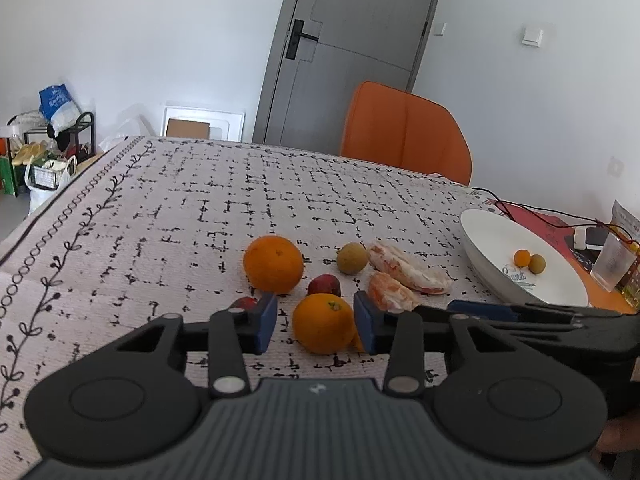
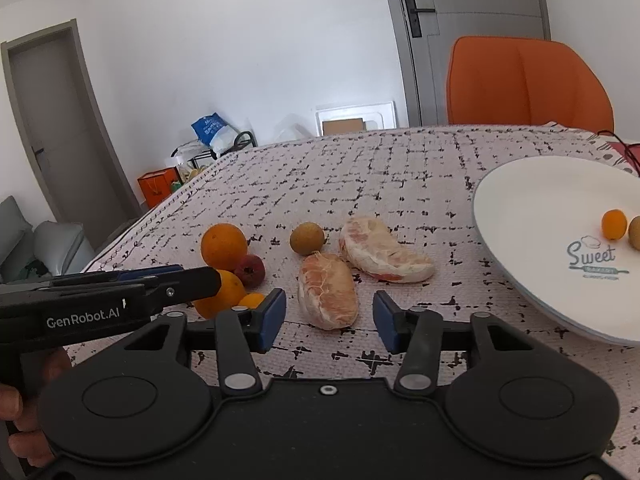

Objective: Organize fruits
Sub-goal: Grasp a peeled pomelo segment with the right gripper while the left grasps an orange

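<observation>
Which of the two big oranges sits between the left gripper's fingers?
The nearer orange, framed by the open left gripper; the other orange lies farther back.

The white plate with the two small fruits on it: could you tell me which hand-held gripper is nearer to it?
Right. The right hand-held gripper sits just left of the white plate, open around a peeled segment; the left hand-held gripper is farther left, around an orange.
</observation>
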